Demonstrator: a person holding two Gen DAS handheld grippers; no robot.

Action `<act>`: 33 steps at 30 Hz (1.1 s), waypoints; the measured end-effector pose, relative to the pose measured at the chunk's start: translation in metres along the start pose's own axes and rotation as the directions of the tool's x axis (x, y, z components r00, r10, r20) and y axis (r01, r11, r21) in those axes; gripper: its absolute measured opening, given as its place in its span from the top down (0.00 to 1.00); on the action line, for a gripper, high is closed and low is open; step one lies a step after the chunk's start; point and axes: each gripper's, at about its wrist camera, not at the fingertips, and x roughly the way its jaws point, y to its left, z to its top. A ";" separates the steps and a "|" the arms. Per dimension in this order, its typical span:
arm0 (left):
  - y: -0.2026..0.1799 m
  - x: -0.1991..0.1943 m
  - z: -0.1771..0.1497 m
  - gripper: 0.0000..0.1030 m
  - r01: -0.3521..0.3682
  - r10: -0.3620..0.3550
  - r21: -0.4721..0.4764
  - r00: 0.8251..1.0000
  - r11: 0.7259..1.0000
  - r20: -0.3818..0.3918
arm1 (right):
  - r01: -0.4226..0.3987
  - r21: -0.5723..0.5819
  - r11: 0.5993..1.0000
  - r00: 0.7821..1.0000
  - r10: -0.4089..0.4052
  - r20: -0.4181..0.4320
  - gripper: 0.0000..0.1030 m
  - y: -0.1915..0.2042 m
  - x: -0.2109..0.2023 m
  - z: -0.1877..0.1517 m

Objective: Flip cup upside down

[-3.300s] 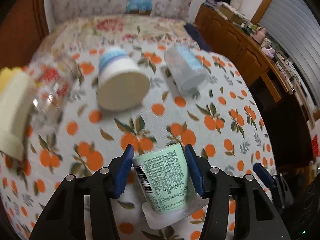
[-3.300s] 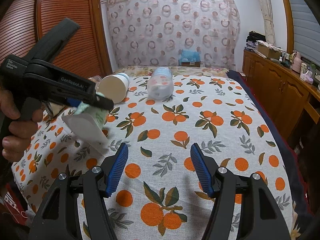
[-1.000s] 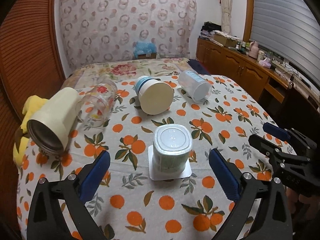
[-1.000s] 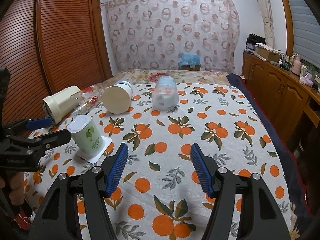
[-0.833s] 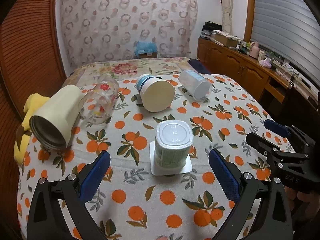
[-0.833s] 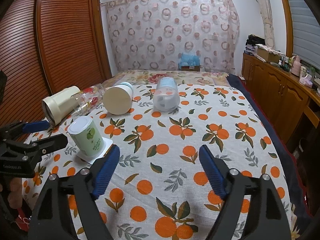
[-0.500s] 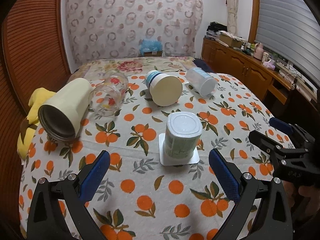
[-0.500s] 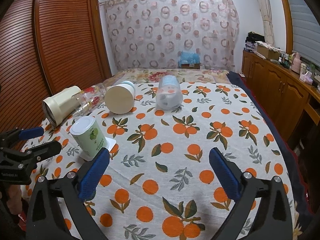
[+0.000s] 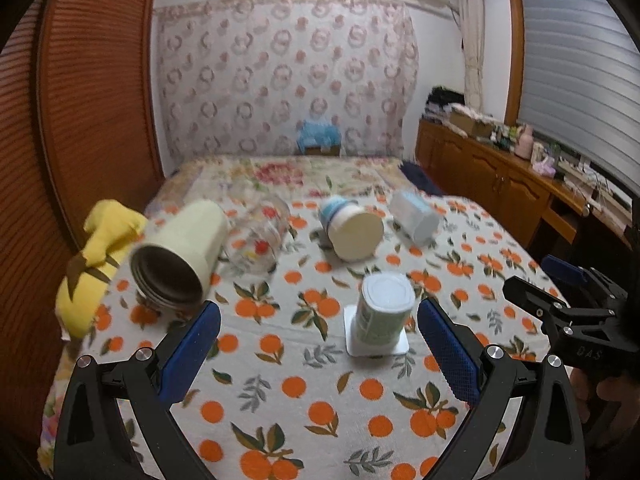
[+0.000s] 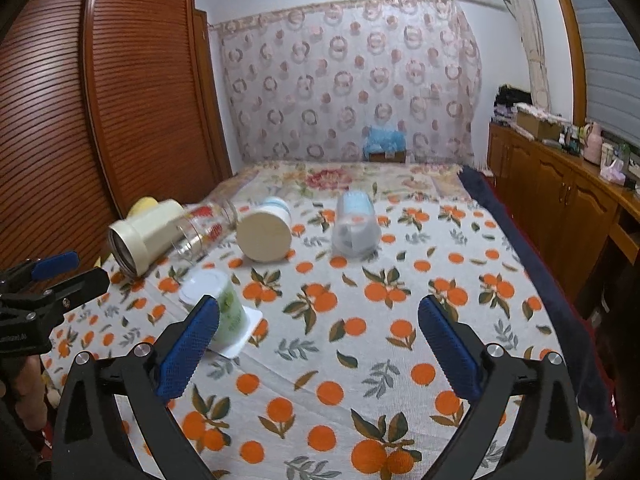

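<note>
A pale green cup [image 9: 384, 312] stands upside down, base up, on its white square lid flange, on the orange-print cloth [image 9: 304, 392]. It also shows in the right wrist view [image 10: 218, 304], partly behind my right gripper's left finger. My left gripper [image 9: 318, 354] is open wide and empty, held back from the cup. My right gripper [image 10: 318, 354] is open wide and empty, to the right of the cup. Each gripper shows at the edge of the other's view.
Lying on their sides at the back are a cream tumbler [image 9: 180, 258], a clear printed glass [image 9: 260, 240], a blue-and-white cup [image 9: 350, 232] and a translucent cup [image 9: 414, 220]. A yellow plush toy [image 9: 96, 264] lies at the left edge. A wooden cabinet [image 9: 500, 196] runs along the right.
The left gripper let go of the green cup, which now stands upside down, and pulled back and up. The right gripper opened wider. Both views tilted upward.
</note>
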 end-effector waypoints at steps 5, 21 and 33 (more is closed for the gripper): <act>0.002 -0.017 0.005 0.08 -0.022 0.023 -0.008 0.997 1.000 0.070 | -0.001 -0.012 1.000 0.998 0.001 0.067 0.03 0.007 -0.021 0.009; 0.005 -0.030 0.008 0.08 -0.036 0.038 -0.022 0.993 0.999 0.111 | -0.007 -0.008 1.000 0.993 0.008 0.115 0.03 0.010 -0.039 0.015; 0.005 -0.030 0.008 0.08 -0.038 0.040 -0.021 0.993 0.999 0.111 | -0.006 -0.008 1.000 0.993 0.007 0.116 0.03 0.010 -0.039 0.015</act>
